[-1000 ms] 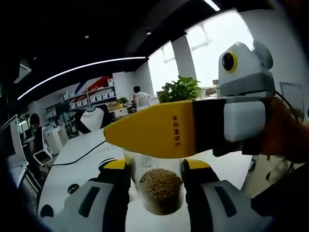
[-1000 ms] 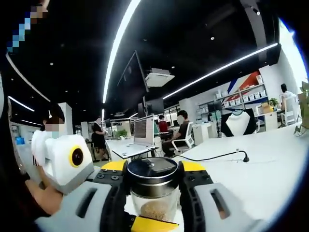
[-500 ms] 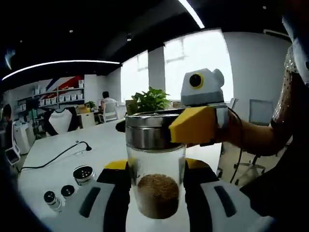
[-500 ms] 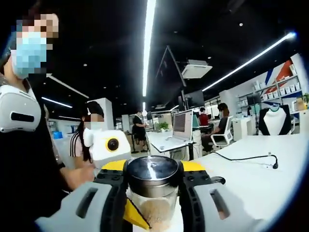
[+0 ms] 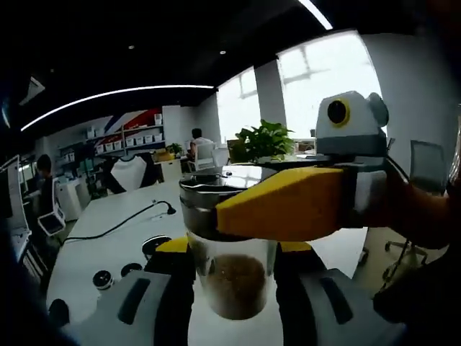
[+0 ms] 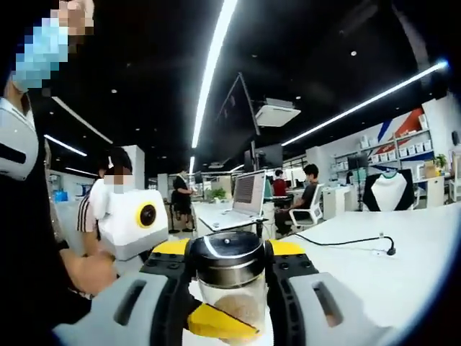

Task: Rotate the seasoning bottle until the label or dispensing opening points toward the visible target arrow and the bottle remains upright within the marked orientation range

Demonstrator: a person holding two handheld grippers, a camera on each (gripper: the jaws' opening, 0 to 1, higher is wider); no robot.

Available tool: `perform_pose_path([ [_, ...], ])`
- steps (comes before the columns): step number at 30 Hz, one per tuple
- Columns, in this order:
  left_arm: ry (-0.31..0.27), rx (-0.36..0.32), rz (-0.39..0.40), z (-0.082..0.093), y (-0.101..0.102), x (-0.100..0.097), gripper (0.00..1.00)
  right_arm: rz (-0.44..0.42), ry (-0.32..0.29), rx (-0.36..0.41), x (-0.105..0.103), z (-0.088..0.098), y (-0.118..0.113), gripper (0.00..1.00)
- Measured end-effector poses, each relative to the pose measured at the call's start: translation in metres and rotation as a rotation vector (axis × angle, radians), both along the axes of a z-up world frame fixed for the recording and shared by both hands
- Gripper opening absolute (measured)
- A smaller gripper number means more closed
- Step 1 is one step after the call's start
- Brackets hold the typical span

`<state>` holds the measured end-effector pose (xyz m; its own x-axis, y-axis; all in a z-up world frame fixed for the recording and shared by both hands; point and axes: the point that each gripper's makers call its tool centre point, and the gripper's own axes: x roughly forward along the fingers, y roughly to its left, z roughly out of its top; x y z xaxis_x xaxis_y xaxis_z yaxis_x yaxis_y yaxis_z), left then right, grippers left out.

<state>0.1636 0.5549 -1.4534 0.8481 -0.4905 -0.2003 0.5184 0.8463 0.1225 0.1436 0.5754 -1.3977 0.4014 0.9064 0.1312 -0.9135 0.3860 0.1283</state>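
Open office with a long white surface (image 5: pixel 108 238) and a potted plant (image 5: pixel 268 139) far off. Seasoning bottle (image 5: pixel 229 245), glass with brown grains and a metal cap, upright, raised off the surface. Left gripper (image 5: pixel 234 288) jaws clamped on its glass body; right gripper (image 6: pixel 230 285) jaws clamped just under its cap. Small jars (image 5: pixel 103 278) near left on the surface.

Both cameras sit very near the seasoning bottle (image 5: pixel 234 267), facing it from opposite sides. The left gripper view looks past it toward far windows; the right gripper view faces the office interior. The 2 views share the bottle and white worktop (image 6: pixel 389 267).
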Motion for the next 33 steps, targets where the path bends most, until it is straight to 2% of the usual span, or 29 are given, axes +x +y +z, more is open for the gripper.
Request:
perform_pose_path([
  [2, -0.006, 0.016, 0.025, -0.001, 0.0, 0.0, 0.45, -0.049, 0.021, 0.027, 0.001, 0.0, 0.001, 0.39],
  [4, -0.024, 0.063, 0.045, 0.0, 0.002, -0.001, 0.45, -0.057, 0.039, 0.044, 0.0, 0.0, 0.001, 0.39],
  [7, -0.041, 0.086, 0.031, 0.002, 0.001, -0.004, 0.45, -0.026, 0.043, 0.05, -0.002, 0.001, -0.001, 0.38],
  [9, -0.08, 0.11, -0.013, 0.006, 0.0, -0.008, 0.45, 0.052, 0.033, 0.034, -0.01, 0.004, -0.003, 0.37],
  [11, -0.09, 0.075, -0.067, 0.011, -0.005, -0.012, 0.44, 0.104, 0.026, 0.047, -0.014, 0.008, -0.006, 0.37],
  [13, -0.09, 0.072, -0.109, 0.013, -0.008, -0.015, 0.44, 0.151, 0.023, 0.045, -0.017, 0.01, -0.008, 0.37],
  [15, -0.067, 0.048, -0.178, 0.013, -0.014, -0.019, 0.44, 0.205, 0.006, 0.015, -0.023, 0.009, -0.01, 0.37],
  [17, -0.05, 0.019, -0.214, 0.012, -0.018, -0.021, 0.45, 0.227, 0.003, 0.005, -0.025, 0.009, -0.01, 0.37],
  [18, -0.044, 0.007, -0.263, 0.012, -0.023, -0.024, 0.45, 0.268, -0.014, -0.014, -0.032, 0.009, -0.011, 0.37],
  [21, -0.057, 0.022, -0.283, 0.012, -0.026, -0.026, 0.46, 0.304, -0.042, -0.036, -0.04, 0.01, -0.012, 0.37],
  [24, -0.06, 0.001, -0.306, 0.014, -0.031, -0.027, 0.46, 0.333, -0.061, -0.039, -0.043, 0.011, -0.013, 0.37],
  [27, -0.06, 0.012, -0.234, 0.014, -0.029, -0.02, 0.46, 0.313, -0.053, -0.012, -0.035, 0.012, -0.014, 0.37],
  [30, -0.018, 0.019, -0.107, 0.006, -0.017, -0.007, 0.46, 0.2, -0.081, -0.041, -0.023, 0.005, -0.008, 0.37],
  [31, -0.001, 0.025, -0.043, 0.002, -0.008, -0.001, 0.46, 0.141, -0.07, -0.054, -0.017, 0.002, -0.006, 0.36],
  [32, -0.001, 0.041, -0.003, 0.0, -0.001, 0.003, 0.46, 0.085, -0.049, -0.055, -0.005, -0.001, -0.008, 0.36],
  [33, -0.002, 0.05, 0.024, -0.001, 0.003, 0.005, 0.46, 0.047, -0.04, -0.054, -0.003, -0.002, -0.006, 0.36],
])
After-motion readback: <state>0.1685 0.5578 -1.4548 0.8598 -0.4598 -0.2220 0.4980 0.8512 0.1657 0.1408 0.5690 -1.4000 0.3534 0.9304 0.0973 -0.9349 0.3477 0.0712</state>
